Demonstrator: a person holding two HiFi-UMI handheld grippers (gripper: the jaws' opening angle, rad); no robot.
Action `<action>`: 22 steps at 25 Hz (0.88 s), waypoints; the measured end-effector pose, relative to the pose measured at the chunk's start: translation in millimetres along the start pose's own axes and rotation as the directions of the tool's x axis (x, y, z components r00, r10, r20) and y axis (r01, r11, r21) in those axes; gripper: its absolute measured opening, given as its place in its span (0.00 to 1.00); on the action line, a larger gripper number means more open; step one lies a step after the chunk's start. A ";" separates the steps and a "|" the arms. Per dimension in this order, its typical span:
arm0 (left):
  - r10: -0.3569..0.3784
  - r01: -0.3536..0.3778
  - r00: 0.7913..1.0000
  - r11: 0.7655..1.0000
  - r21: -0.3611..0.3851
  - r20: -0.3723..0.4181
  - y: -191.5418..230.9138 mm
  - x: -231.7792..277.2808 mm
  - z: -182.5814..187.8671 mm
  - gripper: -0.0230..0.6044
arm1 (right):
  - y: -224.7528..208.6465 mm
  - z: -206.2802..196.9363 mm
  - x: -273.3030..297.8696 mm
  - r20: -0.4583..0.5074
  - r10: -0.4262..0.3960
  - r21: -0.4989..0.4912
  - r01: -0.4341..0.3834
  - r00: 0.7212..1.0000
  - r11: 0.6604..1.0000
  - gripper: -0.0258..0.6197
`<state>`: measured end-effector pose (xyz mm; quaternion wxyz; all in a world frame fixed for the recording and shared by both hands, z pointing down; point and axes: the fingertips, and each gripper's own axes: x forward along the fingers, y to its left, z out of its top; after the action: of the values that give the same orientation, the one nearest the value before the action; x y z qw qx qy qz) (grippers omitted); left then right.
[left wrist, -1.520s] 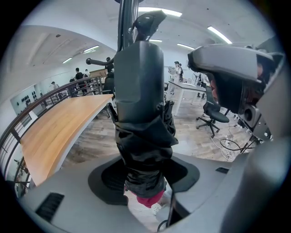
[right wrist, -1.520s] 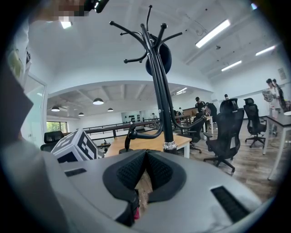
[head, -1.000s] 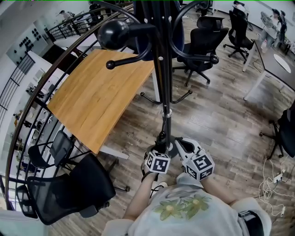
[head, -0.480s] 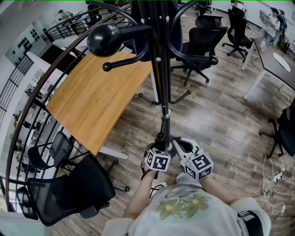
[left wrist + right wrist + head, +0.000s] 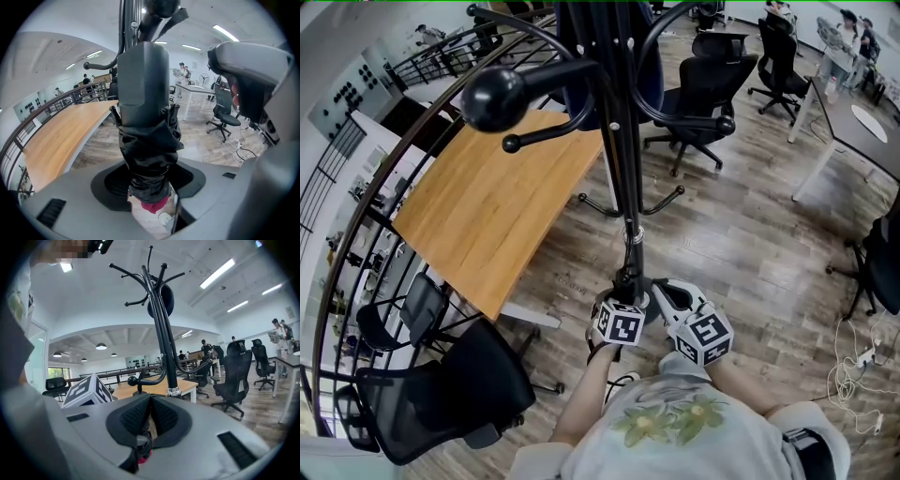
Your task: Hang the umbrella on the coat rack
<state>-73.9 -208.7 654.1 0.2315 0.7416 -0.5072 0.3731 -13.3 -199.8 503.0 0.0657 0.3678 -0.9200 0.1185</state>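
The left gripper (image 5: 626,306) is clamped on the folded black umbrella (image 5: 146,140). Its pads press the bunched fabric low down, so the umbrella's grey end stands well out ahead of the claw. That low grip looks chosen to leave the far end free to reach a hook. The hand holding the gripper sits close in front of the person's body, forearm reaching forward, with the claw aimed toward the foot of the pole. Just ahead of the claw rises the black coat rack (image 5: 617,141), its curved hooks (image 5: 492,97) branching out high above both claws. None carries the umbrella, so the hanging is not yet done, and I judge that a lift is needed first. Immediately right of the left claw, nearly touching it, the right gripper (image 5: 150,400) has its jaws pressed together on nothing. It points almost level at the pole, seemingly parked out of the way while the left does the carrying.
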 end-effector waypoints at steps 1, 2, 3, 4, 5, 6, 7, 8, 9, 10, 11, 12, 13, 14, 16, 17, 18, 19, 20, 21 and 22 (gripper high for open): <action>0.000 0.000 1.000 1.000 -0.001 0.000 -0.2 0.9 0.5 0.40 | -0.5 0.1 -0.3 0.001 -0.001 0.000 0.001 1.000 1.000 0.05; -0.001 0.001 1.000 1.000 -0.003 0.000 -0.4 1.6 1.0 0.40 | -1.0 0.4 -0.6 0.002 -0.002 0.000 0.002 1.000 1.000 0.05; -0.002 0.002 1.000 1.000 -0.005 0.000 -0.4 2.2 1.6 0.40 | -1.3 0.7 -0.8 0.003 -0.002 0.000 0.002 1.000 1.000 0.05; -0.003 0.003 1.000 1.000 -0.007 0.000 -0.3 2.8 2.2 0.40 | -1.6 0.9 -1.0 0.004 -0.003 0.001 0.003 1.000 1.000 0.05; -0.003 0.003 1.000 1.000 -0.010 0.000 0.0 3.6 2.5 0.40 | -1.9 0.8 -1.1 0.004 -0.004 0.001 0.004 1.000 1.000 0.05; -0.003 0.003 1.000 1.000 -0.012 -0.001 0.4 4.4 2.7 0.40 | -2.2 0.5 -1.3 0.003 -0.005 0.002 0.005 1.000 1.000 0.05; -0.003 0.003 1.000 1.000 -0.015 -0.002 0.8 5.4 2.6 0.40 | -2.5 0.1 -1.5 0.002 -0.006 0.003 0.006 1.000 1.000 0.05; -0.003 0.003 1.000 1.000 -0.018 -0.003 1.0 6.5 2.6 0.40 | -2.7 -0.5 -1.8 0.000 -0.006 0.004 0.006 1.000 1.000 0.05; -0.003 0.003 1.000 1.000 -0.021 -0.003 1.4 7.5 2.8 0.40 | -2.9 -1.0 -2.1 -0.001 -0.006 0.004 0.006 1.000 1.000 0.05; -0.001 0.001 1.000 1.000 -0.022 -0.003 1.9 8.5 3.2 0.40 | -3.1 -1.5 -2.3 -0.003 -0.006 0.003 0.006 1.000 1.000 0.05; 0.003 -0.003 1.000 1.000 -0.021 -0.002 2.5 9.5 3.6 0.40 | -3.4 -2.0 -2.5 -0.004 -0.005 0.002 0.005 1.000 1.000 0.05; 0.007 -0.007 1.000 1.000 -0.017 -0.002 3.1 10.4 3.9 0.40 | -3.7 -2.4 -2.8 -0.006 -0.006 0.002 0.006 1.000 1.000 0.05; 0.012 -0.012 1.000 1.000 -0.014 -0.003 3.6 11.2 4.1 0.40 | -4.1 -2.8 -3.2 -0.008 -0.007 0.002 0.007 1.000 1.000 0.05; 0.015 -0.015 1.000 1.000 -0.012 -0.004 4.0 11.9 4.4 0.40 | -4.5 -2.9 -3.7 -0.008 -0.008 0.003 0.008 1.000 1.000 0.05; 0.017 -0.017 1.000 1.000 -0.015 -0.004 4.6 13.7 4.8 0.40 | -5.1 -3.1 -4.6 -0.008 -0.010 0.003 0.010 1.000 1.000 0.05; 0.018 -0.018 1.000 1.000 -0.015 -0.004 4.9 15.0 4.8 0.40 | -5.3 -3.3 -5.1 -0.007 -0.011 0.003 0.011 1.000 1.000 0.05; 0.021 -0.021 1.000 1.000 -0.012 -0.005 5.0 16.5 4.8 0.40 | -5.7 -3.6 -5.4 -0.007 -0.011 0.003 0.011 1.000 1.000 0.05; 0.023 -0.024 1.000 1.000 -0.006 -0.007 4.9 18.0 4.9 0.40 | -6.2 -3.8 -5.8 -0.007 -0.012 0.002 0.012 1.000 1.000 0.05; 0.026 -0.026 1.000 1.000 0.000 -0.009 4.6 19.4 5.0 0.40 | -6.8 -4.1 -6.3 -0.007 -0.013 0.002 0.013 1.000 1.000 0.05; 0.026 -0.026 1.000 1.000 0.003 -0.012 4.1 20.5 5.1 0.40 | -7.5 -4.2 -7.0 -0.008 -0.015 0.001 0.015 1.000 1.000 0.05; 0.026 -0.025 1.000 1.000 0.004 -0.014 3.4 21.5 5.3 0.40 | -8.4 -4.2 -7.6 -0.010 -0.017 0.002 0.017 1.000 1.000 0.05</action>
<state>-71.0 -226.2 667.7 0.2289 0.7329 -0.5144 0.3819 -1.9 -199.5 506.9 0.0708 0.3749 -0.9165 0.1204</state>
